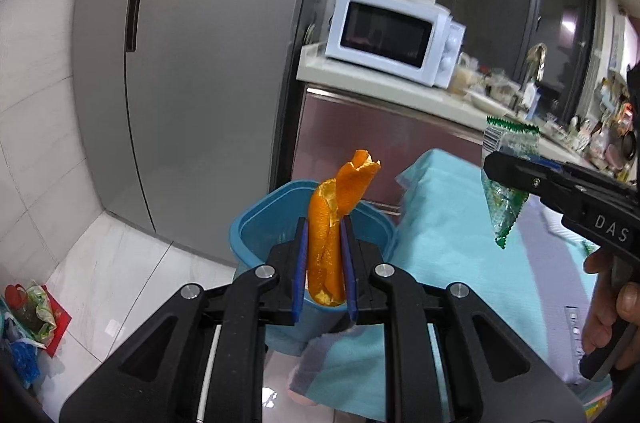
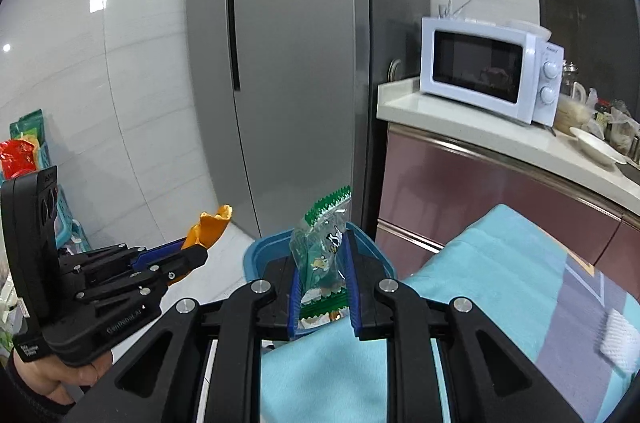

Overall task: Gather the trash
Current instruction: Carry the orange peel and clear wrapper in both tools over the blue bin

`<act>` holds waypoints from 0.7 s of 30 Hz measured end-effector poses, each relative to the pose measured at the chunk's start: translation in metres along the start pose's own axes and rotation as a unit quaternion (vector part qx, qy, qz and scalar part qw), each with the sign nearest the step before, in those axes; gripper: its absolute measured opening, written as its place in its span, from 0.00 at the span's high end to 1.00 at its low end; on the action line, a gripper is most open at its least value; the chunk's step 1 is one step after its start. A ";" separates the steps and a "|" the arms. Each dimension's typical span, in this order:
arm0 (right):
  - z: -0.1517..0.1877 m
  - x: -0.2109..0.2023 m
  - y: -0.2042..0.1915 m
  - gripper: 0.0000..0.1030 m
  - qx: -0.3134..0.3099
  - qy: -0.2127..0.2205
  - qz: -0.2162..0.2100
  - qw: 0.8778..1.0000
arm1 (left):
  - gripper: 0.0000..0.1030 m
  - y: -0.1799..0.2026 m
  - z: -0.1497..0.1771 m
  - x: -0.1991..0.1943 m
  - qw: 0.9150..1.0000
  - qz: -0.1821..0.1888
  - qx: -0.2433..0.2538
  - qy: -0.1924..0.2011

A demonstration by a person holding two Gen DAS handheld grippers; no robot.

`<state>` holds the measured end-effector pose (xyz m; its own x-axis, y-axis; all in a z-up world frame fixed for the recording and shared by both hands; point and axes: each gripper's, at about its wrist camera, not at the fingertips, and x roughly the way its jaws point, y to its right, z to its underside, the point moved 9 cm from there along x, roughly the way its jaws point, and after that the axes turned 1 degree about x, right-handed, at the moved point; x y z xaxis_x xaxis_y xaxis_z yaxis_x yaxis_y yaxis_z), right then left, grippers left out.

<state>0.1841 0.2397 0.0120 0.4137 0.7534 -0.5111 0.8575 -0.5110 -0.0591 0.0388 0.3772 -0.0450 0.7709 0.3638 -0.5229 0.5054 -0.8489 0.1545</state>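
My left gripper [image 1: 325, 227] is shut on a long orange peel [image 1: 334, 219], which sticks up past the fingertips above the blue bin [image 1: 256, 227]. In the right wrist view the same left gripper [image 2: 196, 253] comes in from the left, the orange peel [image 2: 210, 227] poking out of its tip. My right gripper [image 2: 323, 243] is shut on a green and clear snack wrapper [image 2: 322, 255], held just in front of the blue bin [image 2: 260, 255]. Seen from the left wrist, that right gripper [image 1: 496, 167] enters from the right with the snack wrapper [image 1: 502, 207] hanging down over the table.
A light blue cloth [image 1: 460, 223] covers the table to the right of the bin. A grey fridge [image 1: 200, 63] stands behind, a white microwave [image 1: 392, 35] on a cluttered counter [image 1: 400, 87]. Bags and packets [image 1: 28, 319] lie on the tiled floor at left. A white wad [image 2: 618, 343] lies on the cloth.
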 end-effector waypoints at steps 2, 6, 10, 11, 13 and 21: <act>-0.001 0.014 0.002 0.83 0.000 -0.010 0.001 1.000 | 0.85 0.005 -0.001 0.023 1.000 -0.002 0.003 -0.011; -0.003 0.041 0.009 0.83 0.004 -0.031 -0.002 0.999 | 0.85 0.009 -0.003 0.062 0.999 -0.012 0.009 -0.030; -0.001 0.067 0.014 0.83 0.010 -0.055 -0.004 0.998 | 0.85 0.011 -0.006 0.094 0.999 -0.017 0.018 -0.045; 0.001 0.075 0.014 0.83 0.010 -0.064 -0.007 0.998 | 0.85 0.011 -0.007 0.103 0.998 -0.021 0.021 -0.050; 0.004 0.090 0.017 0.83 0.008 -0.080 -0.006 0.997 | 0.85 0.012 -0.008 0.118 0.998 -0.025 0.025 -0.060; 0.023 0.135 0.029 0.83 0.026 -0.138 -0.013 0.990 | 0.85 0.016 0.005 0.167 0.994 -0.031 0.035 -0.099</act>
<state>0.2576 0.3168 -0.0787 0.2858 0.6286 -0.7233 0.8473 -0.5183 -0.1157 0.1733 0.4225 -0.1337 0.6449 0.3395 -0.6847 0.5162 -0.8542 0.0627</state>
